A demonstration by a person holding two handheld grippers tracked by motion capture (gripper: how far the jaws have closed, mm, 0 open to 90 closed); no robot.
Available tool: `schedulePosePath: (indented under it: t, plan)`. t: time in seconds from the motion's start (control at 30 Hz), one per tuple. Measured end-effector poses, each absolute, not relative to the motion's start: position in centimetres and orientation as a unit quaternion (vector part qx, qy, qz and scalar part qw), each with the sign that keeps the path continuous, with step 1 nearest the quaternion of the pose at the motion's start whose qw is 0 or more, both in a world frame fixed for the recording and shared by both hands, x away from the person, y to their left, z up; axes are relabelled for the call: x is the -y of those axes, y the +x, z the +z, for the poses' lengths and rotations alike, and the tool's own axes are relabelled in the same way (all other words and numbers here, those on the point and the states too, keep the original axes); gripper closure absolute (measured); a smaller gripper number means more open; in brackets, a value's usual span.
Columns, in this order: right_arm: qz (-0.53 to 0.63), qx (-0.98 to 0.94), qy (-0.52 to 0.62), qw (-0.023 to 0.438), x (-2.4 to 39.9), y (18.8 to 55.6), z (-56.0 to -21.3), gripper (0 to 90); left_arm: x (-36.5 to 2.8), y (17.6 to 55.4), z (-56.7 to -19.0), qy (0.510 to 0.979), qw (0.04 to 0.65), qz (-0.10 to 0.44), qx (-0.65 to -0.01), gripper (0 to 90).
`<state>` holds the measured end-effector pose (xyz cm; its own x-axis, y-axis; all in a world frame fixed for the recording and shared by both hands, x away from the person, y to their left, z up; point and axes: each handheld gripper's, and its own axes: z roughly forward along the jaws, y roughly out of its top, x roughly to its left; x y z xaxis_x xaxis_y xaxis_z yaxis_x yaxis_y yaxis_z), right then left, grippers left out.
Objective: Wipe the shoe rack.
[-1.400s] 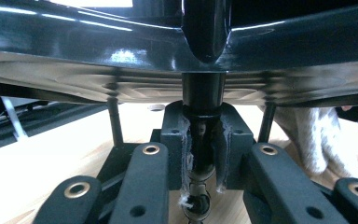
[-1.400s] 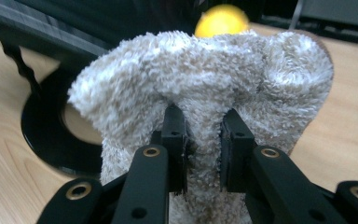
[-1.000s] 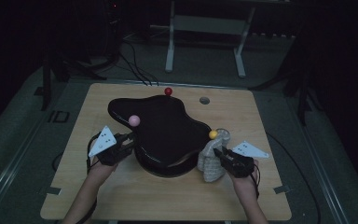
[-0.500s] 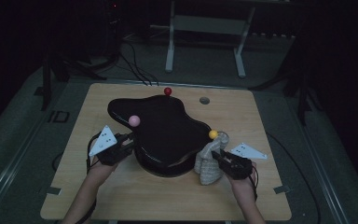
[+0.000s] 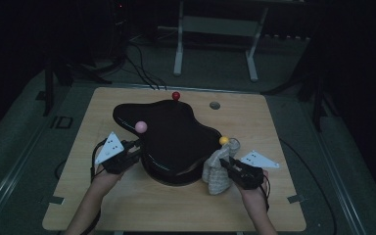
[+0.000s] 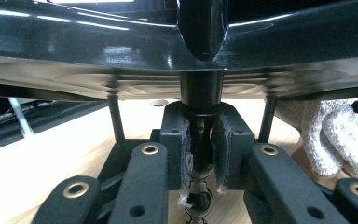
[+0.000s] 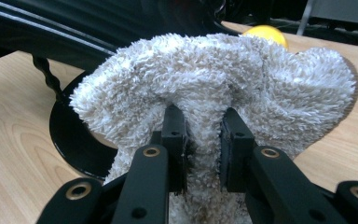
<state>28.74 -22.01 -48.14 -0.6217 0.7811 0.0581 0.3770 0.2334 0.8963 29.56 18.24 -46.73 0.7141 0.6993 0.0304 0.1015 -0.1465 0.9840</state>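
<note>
Wooden surface [image 5: 127, 210] carries a big black glossy tray-like stand [image 5: 176, 137], irregular shape, w/ pink ball [image 5: 141, 127], red ball [image 5: 176, 95] and yellow ball [image 5: 223, 141] on posts at its edge. It sits centre of surface, on a round black base [image 7: 70, 140].

Left hand-held gripper [image 5: 132, 148] at stand's left edge: jaws pinched on a thin black post [image 6: 200, 154] under the rim.

Right hand-held gripper [image 5: 225, 165] at stand's right edge, nr yellow ball: jaws pressed tight on a fold of fluffy beige cloth [image 7: 223, 88]; cloth hangs to the surface, just beside the base.

Small grey disc [image 5: 215, 105] lies apart, far side.
</note>
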Motion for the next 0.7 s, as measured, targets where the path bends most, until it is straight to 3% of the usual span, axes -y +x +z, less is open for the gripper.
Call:
schedulePosePath:
  t: [0.17, 0.37, 0.57, 0.7]
  plan:
    - [0.504, -0.75, 0.372, 0.214, 21.8, 28.3, -46.8, 75.4, -18.2, 29.5, -46.8, 0.713, 0.591, 0.254, -0.278, 75.1]
    - [0.484, -0.765, 0.373, 0.202, 21.0, 28.4, -48.2, 75.4, -18.2, 29.4, -46.8, 0.714, 0.591, 0.253, -0.277, 75.1]
    - [0.509, -0.751, 0.362, 0.215, 21.1, 27.8, -46.3, 75.3, -18.2, 29.5, -46.8, 0.712, 0.594, 0.252, -0.276, 75.1]
    - [0.493, -0.762, 0.368, 0.203, 20.6, 28.3, -47.5, 75.3, -18.2, 29.5, -46.8, 0.712, 0.595, 0.251, -0.275, 75.1]
